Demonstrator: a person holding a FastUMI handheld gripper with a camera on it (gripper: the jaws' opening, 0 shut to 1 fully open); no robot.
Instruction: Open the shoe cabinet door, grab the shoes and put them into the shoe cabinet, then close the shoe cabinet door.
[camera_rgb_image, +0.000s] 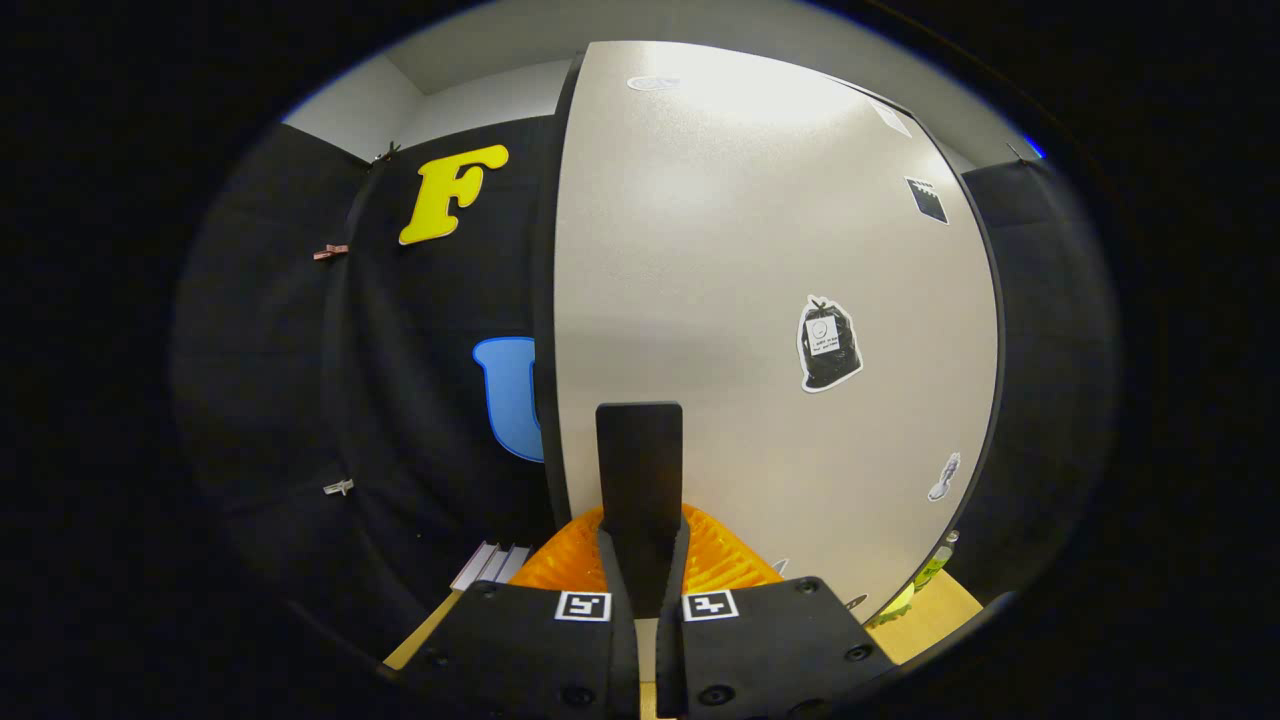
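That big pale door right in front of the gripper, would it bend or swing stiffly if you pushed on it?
The cabinet door looks like a flat rigid panel with a dark edge band, so it would probably swing as one piece, not flex. Its smooth, faintly shiny face with stickers suggests fingers might slip on it. The gripper, fingers closed together, sits right against it.

Pale shoe cabinet door with black handle, apparently shut, bearing stickers.

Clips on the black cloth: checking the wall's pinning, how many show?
3: one at the cloth's top edge, one reddish below it, one pale lower down, all left of the door. Others may be hidden. Tool shut on the black handle.
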